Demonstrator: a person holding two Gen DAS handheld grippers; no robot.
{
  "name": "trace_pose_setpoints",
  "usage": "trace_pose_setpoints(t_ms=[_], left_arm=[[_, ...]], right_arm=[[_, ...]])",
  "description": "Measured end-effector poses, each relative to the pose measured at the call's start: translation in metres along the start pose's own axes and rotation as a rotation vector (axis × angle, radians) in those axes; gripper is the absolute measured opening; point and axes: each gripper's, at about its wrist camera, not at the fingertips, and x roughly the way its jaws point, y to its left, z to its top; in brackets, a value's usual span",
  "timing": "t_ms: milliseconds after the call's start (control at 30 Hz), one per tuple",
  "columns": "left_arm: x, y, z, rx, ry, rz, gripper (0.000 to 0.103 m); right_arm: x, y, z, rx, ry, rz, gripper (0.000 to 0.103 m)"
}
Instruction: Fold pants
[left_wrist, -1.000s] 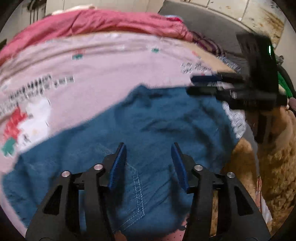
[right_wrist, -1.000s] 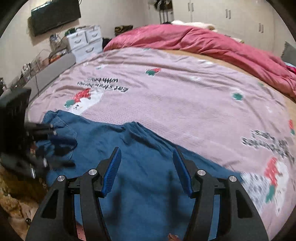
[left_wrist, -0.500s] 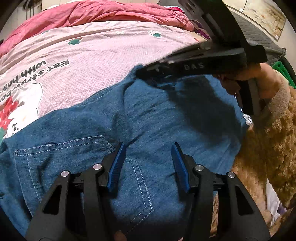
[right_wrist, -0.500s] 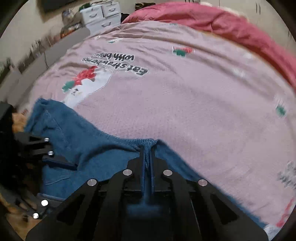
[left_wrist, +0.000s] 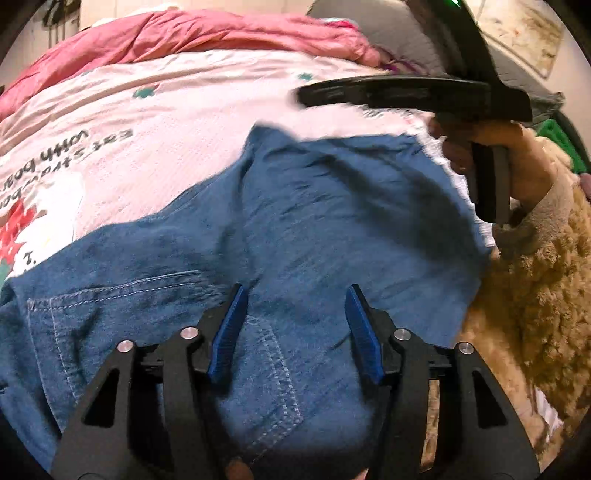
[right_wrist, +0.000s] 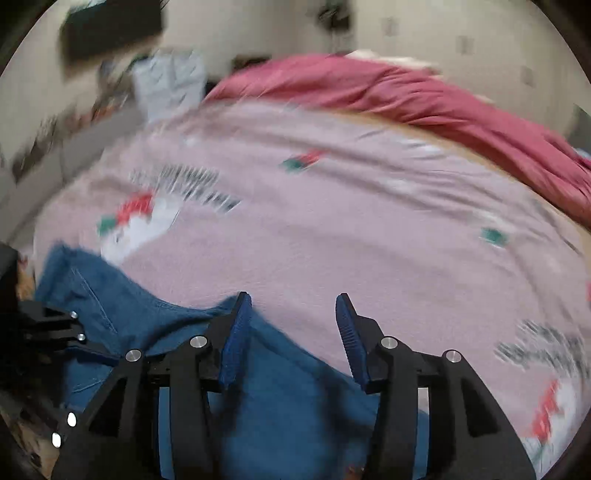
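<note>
Blue denim pants lie on the pink printed bedsheet — left gripper and right gripper both gape wide, holding nothing.

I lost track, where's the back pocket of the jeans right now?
In the left wrist view, the back pocket sits lower left on the jeans, just left of the open left gripper.

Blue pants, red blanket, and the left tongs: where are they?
Blue pants (left_wrist: 332, 229): left wrist view, middle of the denim.
Red blanket (right_wrist: 406, 92): right wrist view, bunched top.
Left tongs (left_wrist: 293, 332): left wrist view, gap between tips.
</note>
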Motion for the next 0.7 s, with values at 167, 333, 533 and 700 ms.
trace_pose_setpoints(t_ms=[167,333,533,700], left_arm=[[-0.025,-0.017,0.011,0.04,-0.087,-0.079,0.049],[-0.002,-0.021,0.056,0.023,-0.026,-0.04,0.053],[0.048,-0.007,0.091,-0.008,0.037,0.032,0.056],[0.065,0.0,0.079,-0.038,0.045,0.02,0.056]], right_arm=[[-0.08,-0.077,-0.04,0.186,-0.05,-0.217,0.046],[-0.101,-0.144,-0.086,0.368,0.032,-0.247,0.047],[-0.072,-0.155,-0.103,0.452,0.051,-0.146,0.047],[-0.056,-0.146,-0.105,0.419,0.088,-0.143,0.027]])
